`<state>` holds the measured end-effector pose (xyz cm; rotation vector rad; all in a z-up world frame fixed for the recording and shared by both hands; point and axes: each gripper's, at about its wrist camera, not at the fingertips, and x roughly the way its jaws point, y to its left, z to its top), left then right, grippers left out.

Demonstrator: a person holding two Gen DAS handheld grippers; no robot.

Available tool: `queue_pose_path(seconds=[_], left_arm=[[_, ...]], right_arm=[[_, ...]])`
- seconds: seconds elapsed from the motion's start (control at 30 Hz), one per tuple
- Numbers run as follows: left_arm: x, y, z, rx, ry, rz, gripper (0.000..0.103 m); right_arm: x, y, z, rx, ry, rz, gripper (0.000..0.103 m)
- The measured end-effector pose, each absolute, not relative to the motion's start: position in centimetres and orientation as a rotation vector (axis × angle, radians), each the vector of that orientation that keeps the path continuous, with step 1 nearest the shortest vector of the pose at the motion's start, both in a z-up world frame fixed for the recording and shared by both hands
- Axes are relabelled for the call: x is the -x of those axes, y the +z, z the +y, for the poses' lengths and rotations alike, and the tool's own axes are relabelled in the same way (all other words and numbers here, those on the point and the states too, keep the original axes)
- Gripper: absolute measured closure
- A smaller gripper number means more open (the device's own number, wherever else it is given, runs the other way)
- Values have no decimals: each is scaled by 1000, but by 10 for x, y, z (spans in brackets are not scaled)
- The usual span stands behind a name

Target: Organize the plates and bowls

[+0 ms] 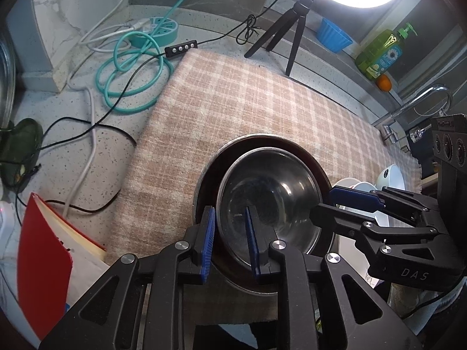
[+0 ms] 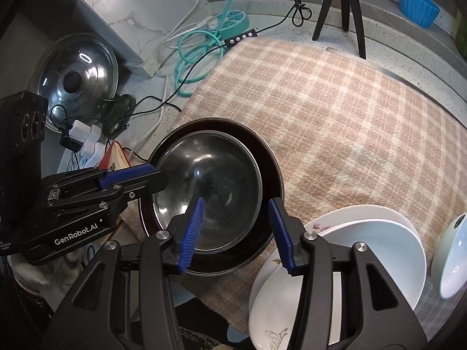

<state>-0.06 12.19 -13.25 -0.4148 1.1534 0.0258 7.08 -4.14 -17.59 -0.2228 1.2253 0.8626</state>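
Note:
A steel bowl [image 1: 271, 198] [image 2: 210, 186] sits nested inside a wider dark bowl [image 1: 210, 175] [image 2: 271, 163] on a checked cloth [image 1: 248, 96]. My left gripper [image 1: 230, 239] [image 2: 156, 175] straddles the steel bowl's near-left rim. One blue pad is outside the rim and the other inside, with a visible gap, so it is open. My right gripper [image 2: 236, 233] [image 1: 335, 204] stands open across the opposite rim, neither pad touching. Stacked white plates [image 2: 335, 262] [image 1: 359, 186] lie to the right, beside a pale bowl [image 2: 449, 259].
A ring light's tripod [image 1: 292, 29], a coiled teal cable [image 1: 131, 73] and a blue cup [image 1: 334, 35] stand at the back. A red book [image 1: 43, 262] and a pot lid [image 2: 78, 78] lie left. A soap bottle [image 1: 382, 49] and a tap [image 1: 414, 102] are at the right.

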Motion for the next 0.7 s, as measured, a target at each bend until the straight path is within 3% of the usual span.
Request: queue_pose_path(seconds=[0.13, 0.27, 0.4, 0.5, 0.7], left_arm=[[2, -127, 122, 411, 23, 1143, 84], [3, -117, 118, 387, 20, 1120, 82], [2, -107, 112, 362, 24, 1094, 70], [-1, -100, 106, 343, 22, 1072, 52], [-9, -90, 89, 319, -7, 1044, 51]], right_arm=[[-71, -168, -46, 199, 864, 1210, 54], [-70, -157, -54, 185, 860, 1170, 43], [-72, -146, -66, 163, 843, 1131, 35], [-77, -138, -82, 126, 821, 1111, 28], [-90, -128, -116, 50, 754, 1096, 27]])
